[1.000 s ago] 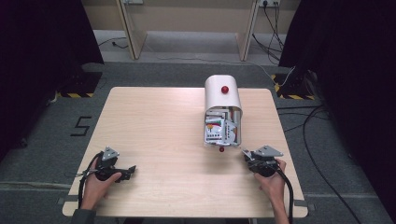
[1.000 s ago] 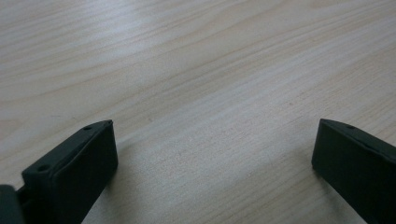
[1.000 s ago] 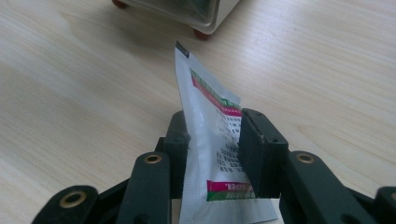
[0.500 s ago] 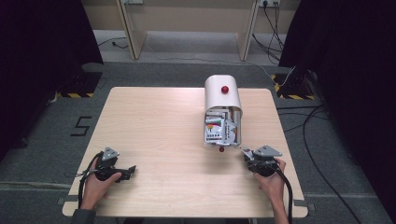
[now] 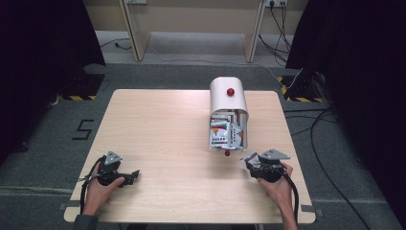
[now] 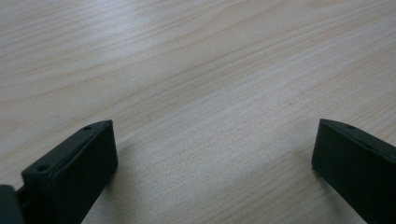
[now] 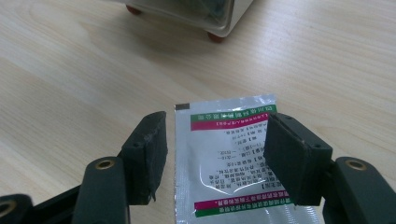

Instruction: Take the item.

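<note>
The right hand-held gripper (image 7: 212, 156) rests low over the table (image 5: 163, 129) at its near right corner, jaws parted and just now widening — a silver sachet (image 7: 229, 158) with green and pink bands lies flat on the wood between them, and neither pad presses on it. Just beyond it stands a white, round-topped box (image 5: 228, 98) with a red knob, its open end packed with more sachets. The left hand-held gripper (image 6: 212, 154) sits at the near left corner — jaws wide apart, bare wood between them.
</note>
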Action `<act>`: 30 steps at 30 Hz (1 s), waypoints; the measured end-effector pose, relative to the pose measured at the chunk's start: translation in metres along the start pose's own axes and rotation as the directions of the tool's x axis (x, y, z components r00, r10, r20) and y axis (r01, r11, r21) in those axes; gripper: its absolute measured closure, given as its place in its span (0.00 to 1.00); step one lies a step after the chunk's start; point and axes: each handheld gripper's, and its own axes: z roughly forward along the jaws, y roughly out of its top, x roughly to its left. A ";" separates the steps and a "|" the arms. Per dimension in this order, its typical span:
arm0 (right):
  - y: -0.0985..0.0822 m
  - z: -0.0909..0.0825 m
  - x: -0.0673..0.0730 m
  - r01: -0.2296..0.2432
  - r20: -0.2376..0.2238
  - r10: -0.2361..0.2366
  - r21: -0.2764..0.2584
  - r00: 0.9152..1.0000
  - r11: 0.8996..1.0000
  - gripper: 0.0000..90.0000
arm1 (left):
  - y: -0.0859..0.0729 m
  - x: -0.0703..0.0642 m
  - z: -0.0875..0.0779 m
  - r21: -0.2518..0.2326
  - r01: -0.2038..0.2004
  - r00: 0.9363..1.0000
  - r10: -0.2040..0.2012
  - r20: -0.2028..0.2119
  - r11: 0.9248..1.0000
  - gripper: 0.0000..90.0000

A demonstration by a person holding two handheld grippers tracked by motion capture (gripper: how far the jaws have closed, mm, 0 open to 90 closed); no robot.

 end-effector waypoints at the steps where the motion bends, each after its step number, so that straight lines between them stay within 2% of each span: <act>1: 0.000 -0.001 0.000 0.000 -0.004 0.000 -0.004 1.000 1.000 0.44 | 0.000 0.000 0.000 0.000 0.000 1.000 0.000 0.000 1.000 0.00; 11: 0.004 -0.012 0.003 -0.015 -0.011 0.015 -0.024 1.000 1.000 0.43 | 0.000 0.000 0.000 0.000 0.000 1.000 0.000 0.000 1.000 0.00; 20: 0.002 -0.019 0.006 -0.040 -0.016 0.040 -0.018 0.999 0.999 0.35 | 0.000 0.000 0.000 0.000 0.000 1.000 0.000 0.000 1.000 0.00; 30: -0.002 -0.027 0.014 -0.025 -0.022 0.025 -0.013 0.999 1.000 0.30 | 0.000 0.000 0.000 0.000 0.000 1.000 0.000 0.000 1.000 0.00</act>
